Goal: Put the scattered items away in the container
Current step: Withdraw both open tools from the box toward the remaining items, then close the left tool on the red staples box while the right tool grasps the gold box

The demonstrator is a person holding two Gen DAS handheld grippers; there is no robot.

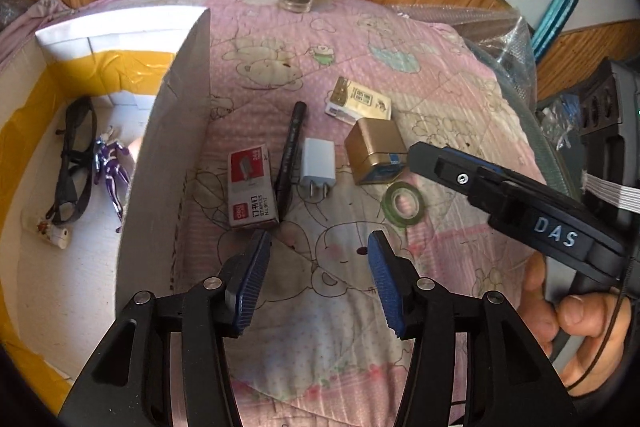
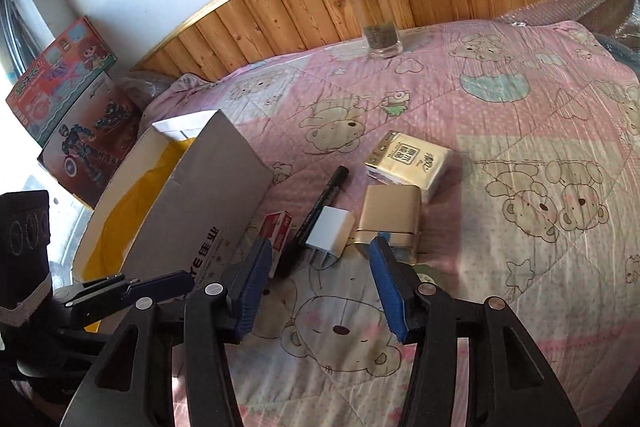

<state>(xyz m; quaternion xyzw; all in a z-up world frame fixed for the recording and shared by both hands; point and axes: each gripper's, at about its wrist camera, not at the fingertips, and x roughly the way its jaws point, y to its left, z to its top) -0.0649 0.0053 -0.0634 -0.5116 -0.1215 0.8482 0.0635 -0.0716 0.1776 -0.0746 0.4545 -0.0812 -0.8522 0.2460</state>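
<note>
Both claws open and empty over the bed, scattered items waiting beside the box

My left claw (image 1: 318,281) stands wide, nothing between its pads; my right claw (image 2: 320,287) is parted and empty too; just beyond them, beside the cardboard box (image 1: 176,131), lie the staple box (image 1: 252,183), black pen (image 1: 291,151), white charger (image 1: 317,165), gold tin (image 1: 374,151), green tape roll (image 1: 405,203) and tissue pack (image 1: 360,101); I judge the risk is crowding; pinching the charger could nudge the pen, or the claws could collide.
</note>
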